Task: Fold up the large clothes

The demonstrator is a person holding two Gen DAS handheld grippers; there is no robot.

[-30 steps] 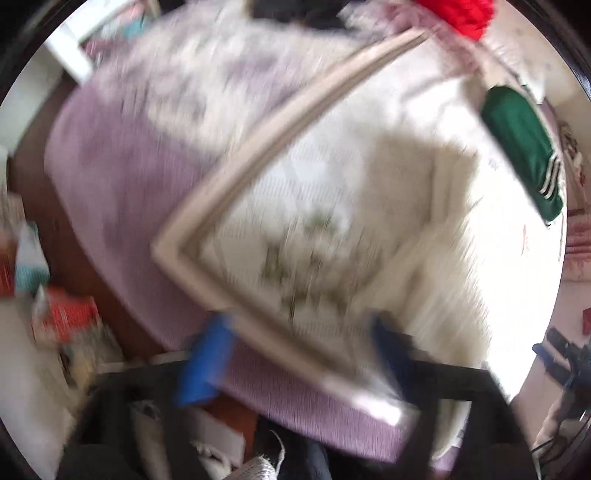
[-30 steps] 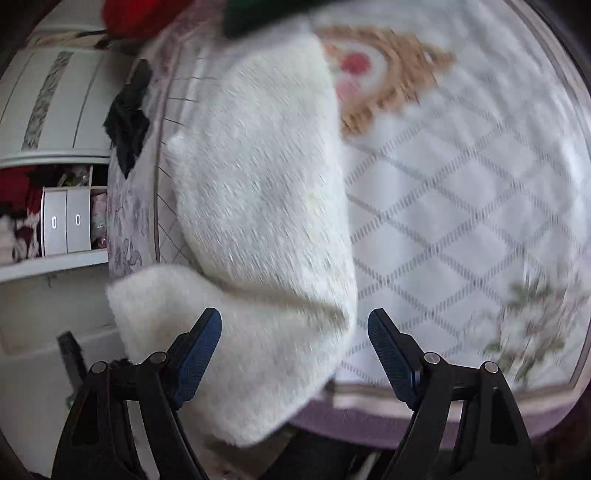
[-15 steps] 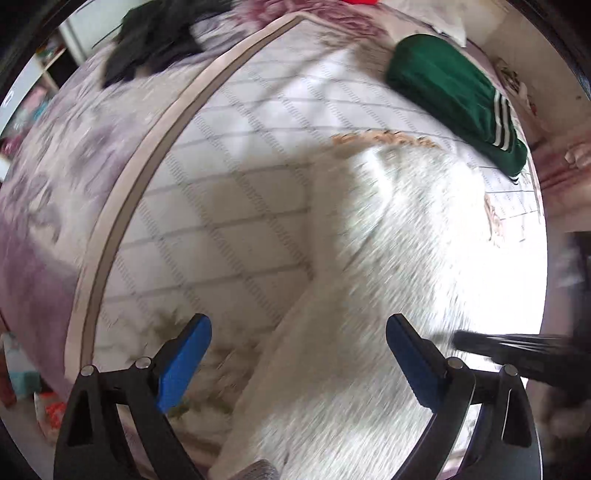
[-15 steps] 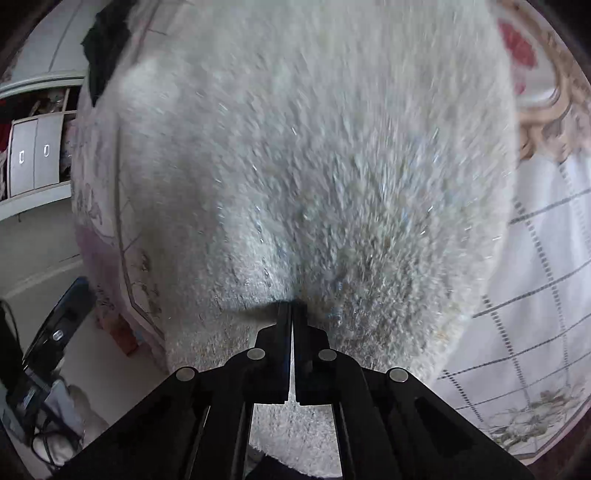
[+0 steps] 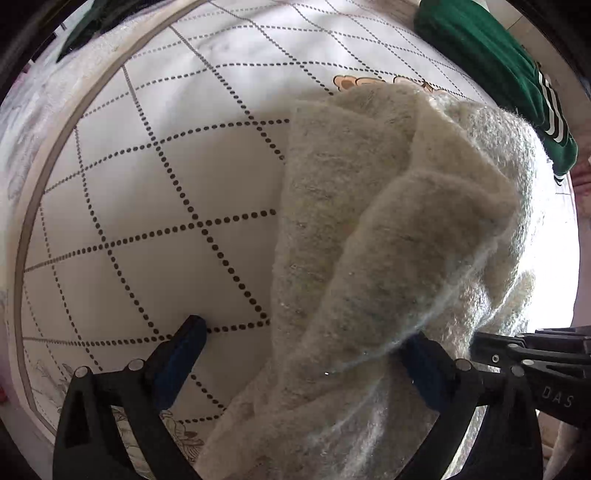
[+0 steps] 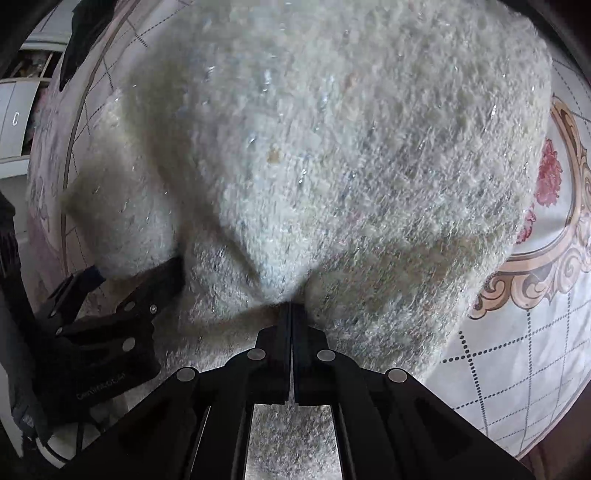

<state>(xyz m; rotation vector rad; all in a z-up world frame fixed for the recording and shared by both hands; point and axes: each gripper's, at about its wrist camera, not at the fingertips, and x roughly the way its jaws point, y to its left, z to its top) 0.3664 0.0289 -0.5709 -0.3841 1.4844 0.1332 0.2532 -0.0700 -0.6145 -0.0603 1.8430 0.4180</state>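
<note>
A cream fluffy garment lies bunched on the bed's white quilted cover. My left gripper points down over the garment's near edge, its jaws opening wide. The cloth lies between the fingers, and fuzz drapes over the right pad without being pinched. In the right wrist view the same garment fills the frame, and my right gripper is shut on a pinched fold of it. The left gripper shows at the left of that view, close beside the held fold.
A green garment with white stripes lies at the far right of the bed. A dark garment sits near the bed's far left edge. White cabinets stand beyond it. Floral print borders the cover.
The left gripper has come down close over the garment's edge, beside the right gripper. The right gripper closed on the fluffy garment a second ago and has held it since, sinking lower.
</note>
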